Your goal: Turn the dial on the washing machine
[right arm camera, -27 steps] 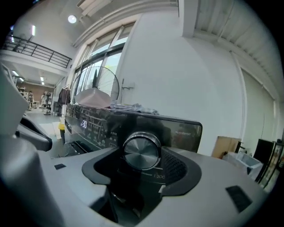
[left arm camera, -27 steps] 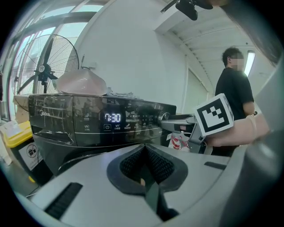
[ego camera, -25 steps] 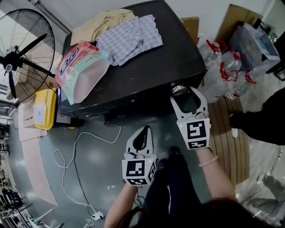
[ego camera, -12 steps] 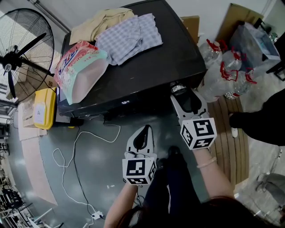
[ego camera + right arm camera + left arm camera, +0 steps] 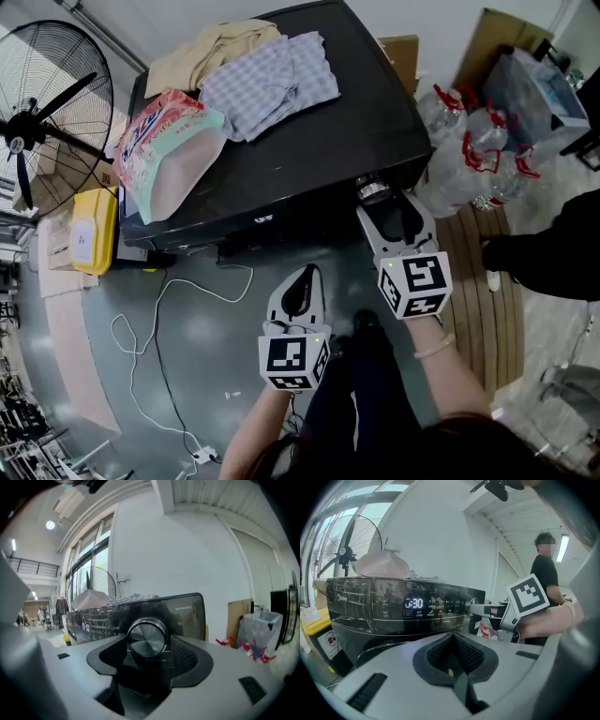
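Dial [image 5: 146, 638] sits clamped in right tool [image 5: 382, 201], mostly hidden from overhead; left tool [image 5: 303, 274] hangs empty, jaws together. Right tool has twisted slightly since a moment ago.

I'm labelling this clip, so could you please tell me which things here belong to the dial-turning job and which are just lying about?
In the job:
washing machine
dial
right gripper, closed on the dial

Lying about:
clothes and bag on the machine
fan
bottles
cable
left gripper, shut and idle
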The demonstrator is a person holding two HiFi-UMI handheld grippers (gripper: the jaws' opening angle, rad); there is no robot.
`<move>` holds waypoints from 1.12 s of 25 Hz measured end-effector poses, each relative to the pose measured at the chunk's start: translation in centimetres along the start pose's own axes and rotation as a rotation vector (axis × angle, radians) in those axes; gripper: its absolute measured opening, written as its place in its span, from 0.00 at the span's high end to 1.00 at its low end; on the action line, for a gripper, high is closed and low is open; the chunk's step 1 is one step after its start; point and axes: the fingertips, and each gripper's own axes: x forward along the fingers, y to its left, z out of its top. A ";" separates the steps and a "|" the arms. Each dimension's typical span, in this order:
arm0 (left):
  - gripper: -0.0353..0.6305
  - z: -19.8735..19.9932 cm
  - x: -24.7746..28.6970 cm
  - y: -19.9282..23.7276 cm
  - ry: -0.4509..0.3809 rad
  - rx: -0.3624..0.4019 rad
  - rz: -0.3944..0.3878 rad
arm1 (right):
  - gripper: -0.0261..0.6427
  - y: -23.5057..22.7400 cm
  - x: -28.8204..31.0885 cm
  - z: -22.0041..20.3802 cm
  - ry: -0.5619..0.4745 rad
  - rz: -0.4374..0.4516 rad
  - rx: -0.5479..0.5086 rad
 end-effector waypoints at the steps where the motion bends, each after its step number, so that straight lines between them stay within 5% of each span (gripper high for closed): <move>1: 0.92 0.0 0.0 0.0 0.000 0.000 0.000 | 0.52 0.0 -0.1 -0.1 0.014 -0.010 -0.063; 5: 0.92 0.0 0.2 -0.3 -0.001 0.004 -0.007 | 0.52 0.8 -0.2 0.5 0.021 -0.010 -0.246; 11: 0.92 -0.2 0.4 -0.8 0.004 0.005 -0.014 | 0.54 1.3 0.1 0.8 0.030 -0.013 -0.383; 28: 0.92 -0.7 0.6 -0.7 0.009 0.003 -0.005 | 0.55 0.4 -0.1 0.6 -0.005 -0.008 -0.147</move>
